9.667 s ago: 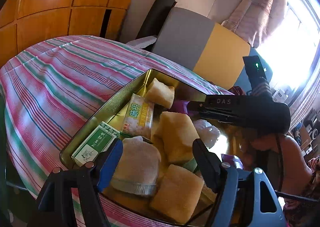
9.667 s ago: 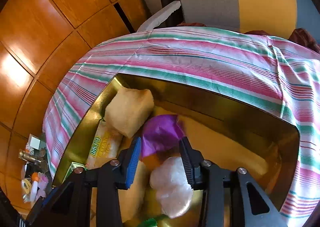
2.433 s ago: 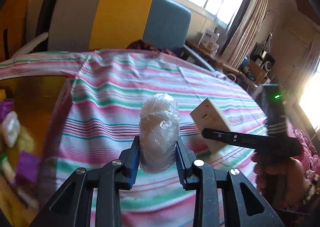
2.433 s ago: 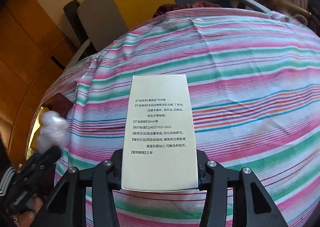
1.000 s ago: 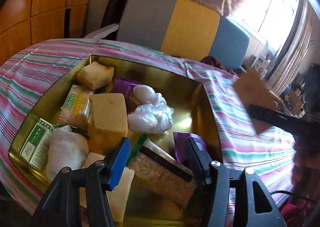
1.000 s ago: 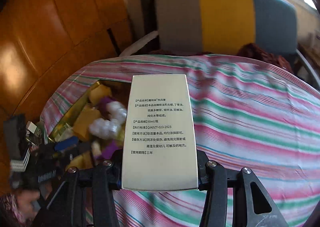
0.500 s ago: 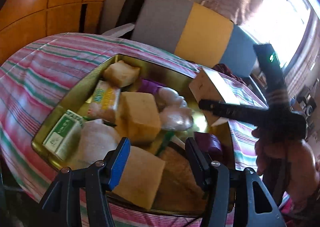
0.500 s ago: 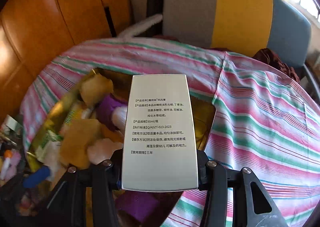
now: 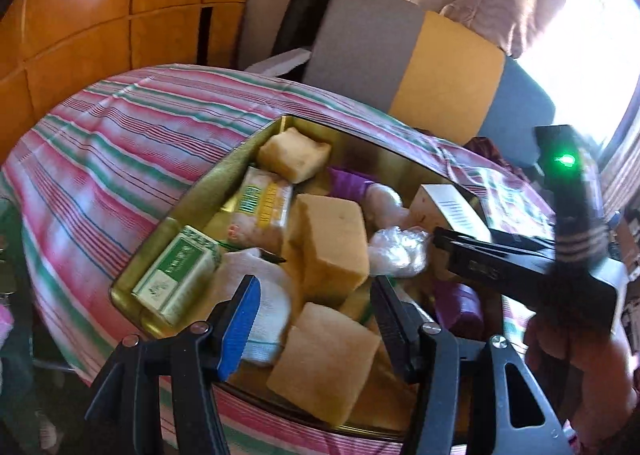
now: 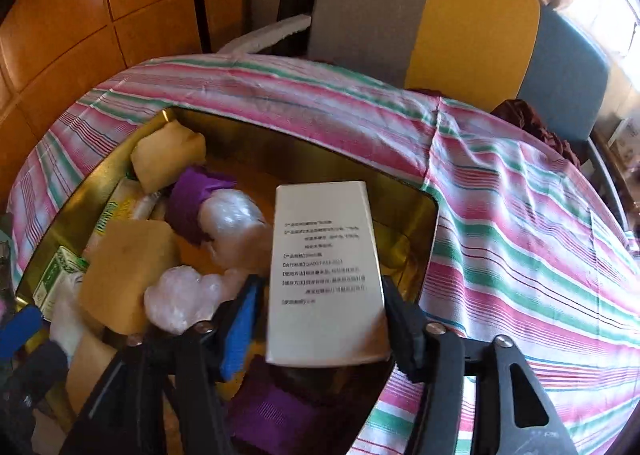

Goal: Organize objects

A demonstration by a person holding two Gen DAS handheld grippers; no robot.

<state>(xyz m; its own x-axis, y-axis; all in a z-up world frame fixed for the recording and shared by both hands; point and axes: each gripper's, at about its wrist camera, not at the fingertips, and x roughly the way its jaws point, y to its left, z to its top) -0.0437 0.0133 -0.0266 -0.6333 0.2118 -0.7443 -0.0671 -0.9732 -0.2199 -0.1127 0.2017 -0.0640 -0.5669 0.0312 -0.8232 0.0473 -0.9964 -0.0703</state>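
A gold metal tin (image 9: 200,191) on the striped tablecloth holds several items: yellow sponges (image 9: 332,243), a green-and-white box (image 9: 180,271), a plastic-wrapped bundle (image 9: 396,251), a purple piece (image 9: 348,181) and a white cloth (image 9: 264,295). My left gripper (image 9: 314,287) hovers open over the tin's near end, with nothing between its fingers. My right gripper (image 10: 320,287) is over the tin's right end (image 10: 424,215). Its jaws are opening. The white printed box (image 10: 324,275) lies tilted between them, with a gap at the blue pad. The left wrist view shows that box (image 9: 444,211) above the tin.
The striped cloth (image 10: 520,239) covers the table to the right of the tin. A chair back (image 10: 460,15) in grey, yellow and blue stands behind the table. Orange wood panels (image 9: 100,15) line the wall at left. A hand (image 9: 580,375) grips the right tool.
The right jaws have spread, and the white box now sits loose and tilted between them, lower over the tin. The left gripper stays open over the tin's near end.
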